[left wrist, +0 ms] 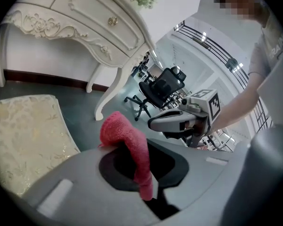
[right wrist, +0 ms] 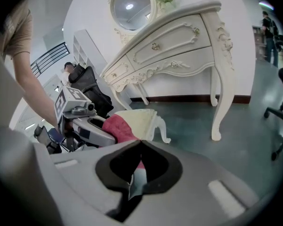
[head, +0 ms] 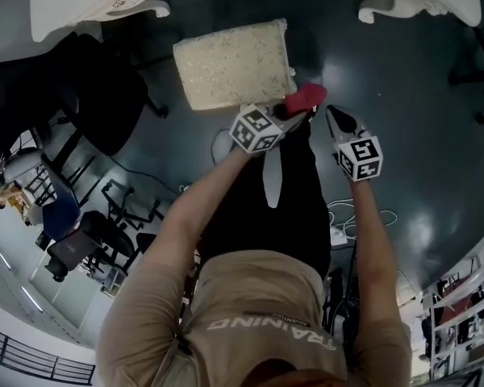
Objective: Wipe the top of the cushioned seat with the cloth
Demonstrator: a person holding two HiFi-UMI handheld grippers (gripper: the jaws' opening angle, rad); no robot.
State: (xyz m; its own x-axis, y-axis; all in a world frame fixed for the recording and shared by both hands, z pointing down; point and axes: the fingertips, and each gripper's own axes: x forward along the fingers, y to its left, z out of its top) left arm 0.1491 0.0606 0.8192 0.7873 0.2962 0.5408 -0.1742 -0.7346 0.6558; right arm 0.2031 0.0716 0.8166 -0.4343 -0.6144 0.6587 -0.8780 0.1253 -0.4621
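The left gripper (head: 293, 111) has its fingers squeezed tight on the red cloth (head: 308, 96). The cloth pokes out past the fingertips, near a corner of the cushioned seat (head: 234, 63). The right gripper (head: 336, 117) has its fingers pressed together, holding nothing. The person's shirt (head: 258, 313) says "TRAINING".

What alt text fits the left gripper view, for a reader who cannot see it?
The left gripper pinches a pink cloth near a cream cushioned seat on the dark floor. The right gripper hovers beyond it; a white dressing table stands behind.
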